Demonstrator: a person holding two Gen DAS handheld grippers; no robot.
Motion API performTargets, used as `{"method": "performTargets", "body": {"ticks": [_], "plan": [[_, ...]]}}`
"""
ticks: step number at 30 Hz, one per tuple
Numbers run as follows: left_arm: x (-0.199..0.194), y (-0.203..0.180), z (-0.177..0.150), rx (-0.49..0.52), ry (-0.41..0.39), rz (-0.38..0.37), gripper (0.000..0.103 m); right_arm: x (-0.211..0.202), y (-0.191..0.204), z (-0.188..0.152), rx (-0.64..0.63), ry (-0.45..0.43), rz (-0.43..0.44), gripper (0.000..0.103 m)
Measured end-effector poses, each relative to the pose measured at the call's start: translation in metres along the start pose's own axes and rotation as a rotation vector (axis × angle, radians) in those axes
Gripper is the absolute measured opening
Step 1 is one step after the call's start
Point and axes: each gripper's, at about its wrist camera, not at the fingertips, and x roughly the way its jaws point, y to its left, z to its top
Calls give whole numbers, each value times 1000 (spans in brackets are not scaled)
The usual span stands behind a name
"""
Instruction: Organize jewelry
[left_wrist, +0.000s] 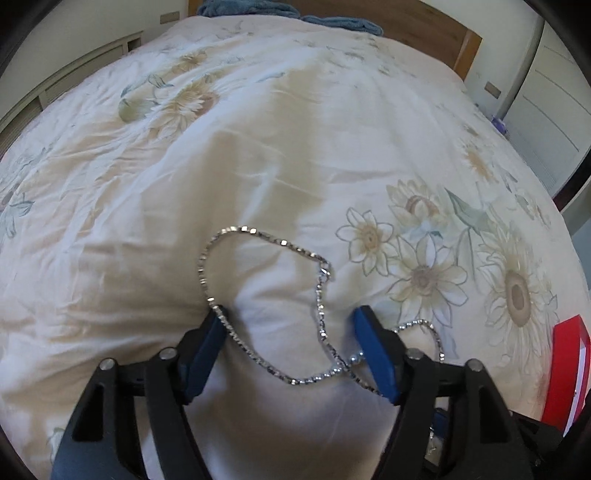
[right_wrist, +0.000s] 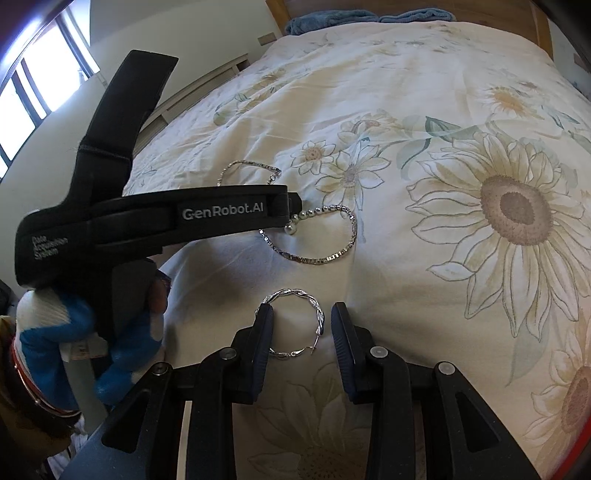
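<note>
A silver chain necklace (left_wrist: 258, 236) lies in loops on the floral bedspread (left_wrist: 295, 147). My left gripper (left_wrist: 290, 314) is open and low over it, with part of the chain between its blue fingers (left_wrist: 373, 350). The chain also shows in the right wrist view (right_wrist: 317, 258), with small pearl beads (right_wrist: 295, 221) at one end beside the left gripper's black body (right_wrist: 155, 218). A twisted silver hoop earring (right_wrist: 299, 321) lies on the bedspread between the open fingers of my right gripper (right_wrist: 301, 314), against the left finger (right_wrist: 264, 332).
A red box (left_wrist: 567, 369) sits at the right edge of the left wrist view. Blue towels (right_wrist: 369, 16) lie by the wooden headboard (left_wrist: 424, 26). A window (right_wrist: 33, 81) and white furniture stand left of the bed. A blue-and-white gloved hand (right_wrist: 74, 332) holds the left gripper.
</note>
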Motion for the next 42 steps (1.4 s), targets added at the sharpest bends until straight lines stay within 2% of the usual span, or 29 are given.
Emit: {"method": "performTargets", "body": {"ticks": [1, 2, 5, 11, 14, 21, 31, 42], "plan": [[-2, 2, -1, -1, -11, 6, 51, 0, 1, -1, -1, -1, -1, 29], [-3, 4, -1, 0, -20, 6, 42, 0, 1, -2, 0, -2, -1, 22], [-8, 10, -2, 12, -38, 4, 23, 0, 2, -6, 4, 0, 4, 12], [-29, 12, -9, 58, -70, -23, 6, -7, 7, -11, -8, -7, -22, 6], [-43, 14, -11, 64, -74, -43, 2, -16, 11, -15, 3, -12, -30, 5], [-86, 20, -30, 78, -80, -80, 2, -48, 25, -28, 21, -28, -47, 4], [-177, 17, -72, 126, -111, -116, 2, -125, 58, -70, 39, -68, -74, 4], [-285, -3, -130, 182, -192, -128, 2, -222, 102, -118, 16, -167, -128, 4]]}}
